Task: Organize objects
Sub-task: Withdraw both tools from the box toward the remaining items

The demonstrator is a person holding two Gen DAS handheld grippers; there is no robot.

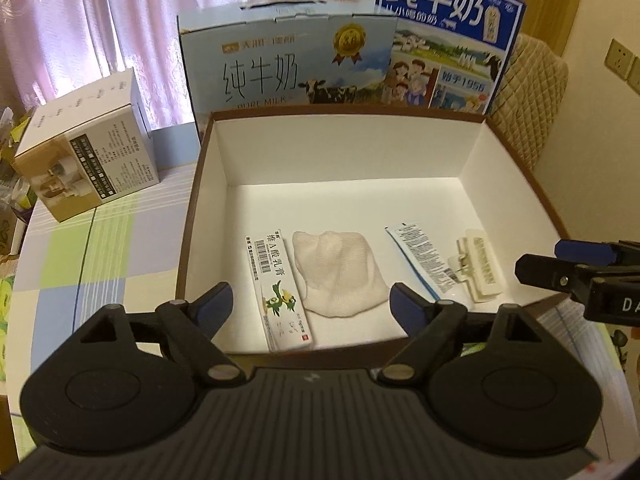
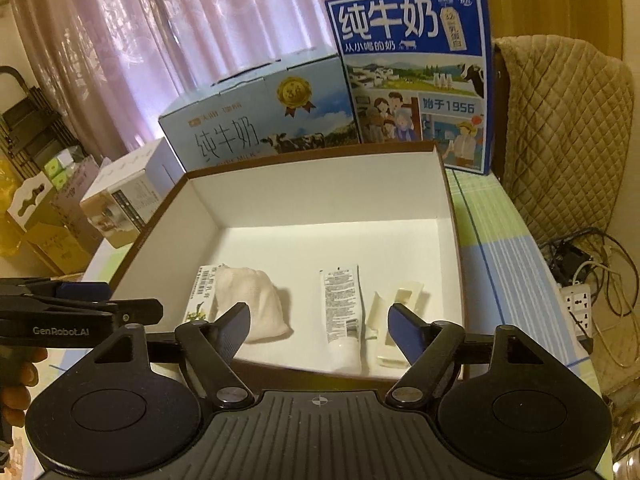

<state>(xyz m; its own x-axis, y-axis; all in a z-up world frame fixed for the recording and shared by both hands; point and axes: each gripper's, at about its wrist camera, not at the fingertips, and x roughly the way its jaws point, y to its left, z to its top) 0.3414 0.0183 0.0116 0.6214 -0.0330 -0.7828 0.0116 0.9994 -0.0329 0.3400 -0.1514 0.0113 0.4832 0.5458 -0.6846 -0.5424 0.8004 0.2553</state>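
Surroundings: beyond the far wall of the box stand a pale-blue milk carton and a taller dark-blue milk carton, the two touching side by side; a small white and tan carton sits on the checked tablecloth to the left of the left fingers; pink curtains hang behind.
Right side: a quilted beige chair cover and a power strip with tangled cables lie beyond the right gripper's right finger.
In the way: only the near brown rim of the box lies between each gripper and the contents.
Box: open, white inside, brown edged, its items all lying in the near part of the floor.
Ointment carton: long, white, green bird print, just ahead of the left gripper's left finger, touching the cloth.
Cloth: white, bunched, between the left gripper's fingers.
Tube: flat, white, printed, between the right gripper's fingers.
Clip: cream plastic, just beside the tube, partly behind the right gripper's right finger.
Left gripper: spread wide, grasping nothing, above the near rim.
Right gripper: spread wide, empty, at the near rim.
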